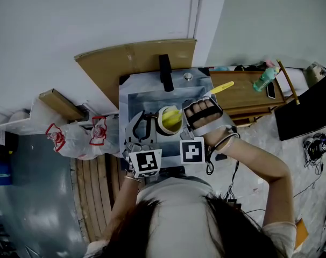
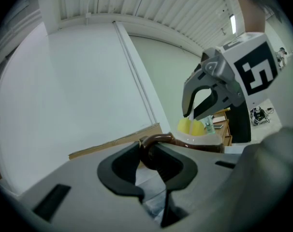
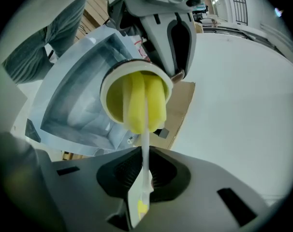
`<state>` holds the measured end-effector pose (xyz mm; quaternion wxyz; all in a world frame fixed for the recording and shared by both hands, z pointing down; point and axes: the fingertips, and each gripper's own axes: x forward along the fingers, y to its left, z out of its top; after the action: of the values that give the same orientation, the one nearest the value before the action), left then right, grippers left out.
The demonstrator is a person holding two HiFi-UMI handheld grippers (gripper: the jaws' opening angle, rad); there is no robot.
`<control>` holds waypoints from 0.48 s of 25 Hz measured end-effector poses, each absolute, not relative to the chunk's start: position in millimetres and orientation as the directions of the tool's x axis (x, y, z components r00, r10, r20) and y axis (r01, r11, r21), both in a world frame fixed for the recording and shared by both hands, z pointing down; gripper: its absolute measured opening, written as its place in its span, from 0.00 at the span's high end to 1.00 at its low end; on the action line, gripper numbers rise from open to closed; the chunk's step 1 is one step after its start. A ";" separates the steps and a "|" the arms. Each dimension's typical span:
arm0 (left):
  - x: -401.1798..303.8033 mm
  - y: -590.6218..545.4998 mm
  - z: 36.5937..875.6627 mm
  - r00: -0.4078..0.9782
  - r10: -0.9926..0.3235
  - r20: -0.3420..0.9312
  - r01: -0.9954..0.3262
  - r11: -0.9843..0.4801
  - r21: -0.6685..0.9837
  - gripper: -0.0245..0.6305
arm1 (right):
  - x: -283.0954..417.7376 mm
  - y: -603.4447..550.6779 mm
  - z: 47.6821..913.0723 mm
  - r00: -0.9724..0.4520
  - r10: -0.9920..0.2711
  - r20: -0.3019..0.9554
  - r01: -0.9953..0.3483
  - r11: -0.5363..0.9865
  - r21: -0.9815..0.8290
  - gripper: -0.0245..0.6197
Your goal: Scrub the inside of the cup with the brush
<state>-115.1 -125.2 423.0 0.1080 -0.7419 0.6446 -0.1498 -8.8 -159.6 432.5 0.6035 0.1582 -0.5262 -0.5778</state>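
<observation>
A cup (image 1: 169, 120) with a pale rim is held over the metal sink (image 1: 132, 102). My left gripper (image 1: 143, 129) is shut on the cup's brown handle (image 2: 153, 143), seen close up between the left gripper's (image 2: 150, 154) jaws. The brush has a yellow sponge head (image 3: 140, 103) that sits inside the cup (image 3: 108, 93). Its thin white stem (image 3: 145, 151) runs back between the jaws of my right gripper (image 3: 142, 162), which are shut on it. In the head view the right gripper (image 1: 202, 115) is right of the cup, and the brush's yellow handle end (image 1: 221, 87) sticks out beyond it.
A black faucet (image 1: 165, 71) stands at the sink's far edge before a cardboard sheet (image 1: 136, 59). A wooden desk (image 1: 243, 93) with a green bottle (image 1: 264, 78) is to the right. White plastic bags (image 1: 79, 136) lie left of the sink basin (image 3: 74, 108).
</observation>
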 end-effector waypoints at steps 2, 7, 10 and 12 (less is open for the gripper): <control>-114.8 -124.8 422.8 0.123 -0.989 0.082 -0.926 -0.144 -0.350 0.84 | -4.1 -166.4 437.2 -0.204 -0.866 0.457 0.529 0.296 0.795 0.88; -119.2 -127.6 423.1 0.112 -0.990 0.086 -0.919 -0.136 -0.369 0.84 | 0.3 -162.1 449.6 -0.190 -0.850 0.491 0.537 0.329 0.777 0.88; -121.6 -128.4 424.1 0.108 -0.990 0.089 -0.919 -0.133 -0.370 0.84 | 0.7 -156.5 452.9 -0.191 -0.840 0.508 0.531 0.347 0.773 0.88; -123.1 -129.5 425.4 0.105 -0.990 0.093 -0.921 -0.132 -0.368 0.84 | -1.1 -155.2 452.8 -0.199 -0.833 0.516 0.509 0.362 0.781 0.88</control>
<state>-123.1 -129.5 425.4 0.1090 -0.7351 0.6498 -0.1597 -1.1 -155.2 452.8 0.6155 0.1473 -0.5498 -0.5451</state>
